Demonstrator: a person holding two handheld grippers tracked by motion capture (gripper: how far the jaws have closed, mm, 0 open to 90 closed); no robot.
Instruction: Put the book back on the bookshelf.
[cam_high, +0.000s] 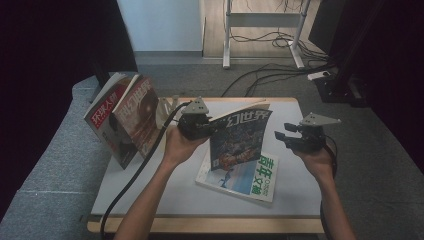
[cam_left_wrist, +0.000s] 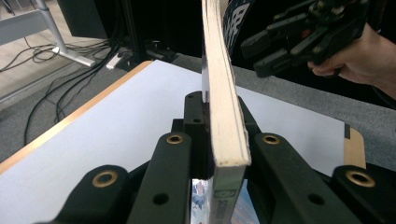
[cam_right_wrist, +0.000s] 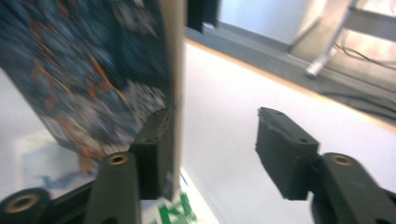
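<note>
Left gripper (cam_high: 197, 126) clamped on upright dark-covered magazine (cam_high: 239, 137) — cream page edges, bowed — right gripper (cam_high: 286, 136) spread wide alongside.

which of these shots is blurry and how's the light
Right gripper view: the held magazine cover is smeared by motion blur, while the right gripper jaws are fairly crisp. Left gripper view: the magazine's edge is sharp near the left gripper, the background soft. High view: dim, with dark sides and a brighter table.

Black left claw (cam_high: 212, 131), black right claw (cam_high: 281, 137), brass-ringed screw holes, grey three-cornered plates, black cables
</note>
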